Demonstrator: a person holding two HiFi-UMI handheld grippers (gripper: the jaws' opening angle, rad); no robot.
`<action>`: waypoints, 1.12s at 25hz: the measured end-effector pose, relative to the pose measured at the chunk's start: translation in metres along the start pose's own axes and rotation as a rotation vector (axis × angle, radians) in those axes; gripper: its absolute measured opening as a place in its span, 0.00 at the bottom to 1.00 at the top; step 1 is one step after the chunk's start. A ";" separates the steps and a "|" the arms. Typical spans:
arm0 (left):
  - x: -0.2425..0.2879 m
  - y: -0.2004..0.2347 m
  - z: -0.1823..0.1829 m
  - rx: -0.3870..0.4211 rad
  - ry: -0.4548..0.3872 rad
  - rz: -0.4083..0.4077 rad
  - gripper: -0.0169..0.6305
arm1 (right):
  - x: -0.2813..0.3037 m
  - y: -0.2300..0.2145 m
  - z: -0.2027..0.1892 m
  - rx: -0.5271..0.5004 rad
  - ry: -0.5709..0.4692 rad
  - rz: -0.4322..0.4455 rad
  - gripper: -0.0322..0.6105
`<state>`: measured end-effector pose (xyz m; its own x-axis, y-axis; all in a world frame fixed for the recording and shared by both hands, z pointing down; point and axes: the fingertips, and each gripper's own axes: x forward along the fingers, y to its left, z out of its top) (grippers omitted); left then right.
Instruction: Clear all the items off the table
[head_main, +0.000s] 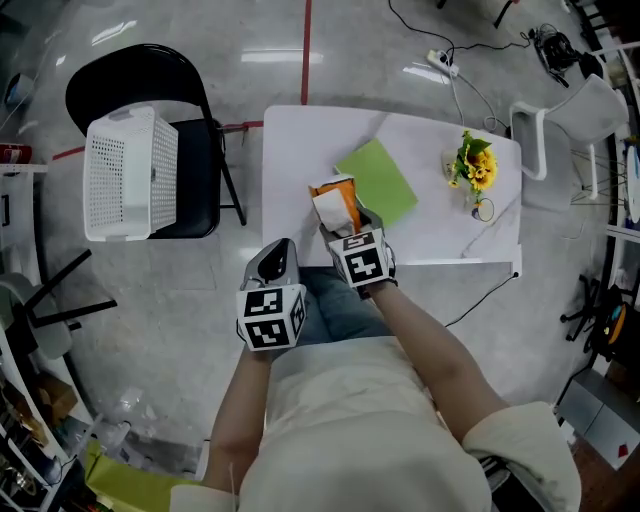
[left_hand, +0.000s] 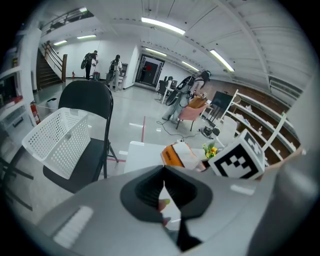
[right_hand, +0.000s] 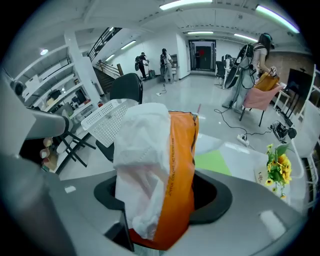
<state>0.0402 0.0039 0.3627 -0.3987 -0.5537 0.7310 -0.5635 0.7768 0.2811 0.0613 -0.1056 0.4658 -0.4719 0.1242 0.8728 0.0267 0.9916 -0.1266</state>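
Observation:
An orange and white plastic packet (head_main: 335, 203) hangs above the near edge of the white table (head_main: 300, 150), with my right gripper (head_main: 346, 218) shut on it. In the right gripper view the packet (right_hand: 157, 165) stands upright between the jaws and fills the middle. A green sheet (head_main: 380, 180) lies flat on the table. A small vase of yellow flowers (head_main: 472, 168) stands at its right end. My left gripper (head_main: 273, 262) is shut and holds nothing, off the table's near edge. Its closed jaws show in the left gripper view (left_hand: 164, 192), with the packet (left_hand: 180, 155) beyond them.
A white slatted basket (head_main: 130, 172) sits on a black folding chair (head_main: 195, 150) left of the table. A white chair (head_main: 575, 115) stands to the right, and cables with a power strip (head_main: 442, 62) lie on the floor behind. People stand far off in the hall.

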 end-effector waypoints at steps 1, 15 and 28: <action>-0.002 -0.002 0.002 -0.001 -0.006 0.001 0.04 | -0.004 0.000 0.002 -0.008 -0.006 0.004 0.54; -0.014 -0.030 0.027 0.036 -0.089 0.040 0.04 | -0.041 -0.016 0.009 -0.093 -0.064 0.031 0.54; -0.025 -0.030 0.050 0.029 -0.133 0.092 0.04 | -0.060 -0.017 0.037 -0.125 -0.100 0.074 0.54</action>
<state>0.0308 -0.0206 0.3051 -0.5405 -0.5173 0.6636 -0.5405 0.8179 0.1973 0.0566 -0.1316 0.3982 -0.5500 0.1990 0.8111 0.1714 0.9774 -0.1236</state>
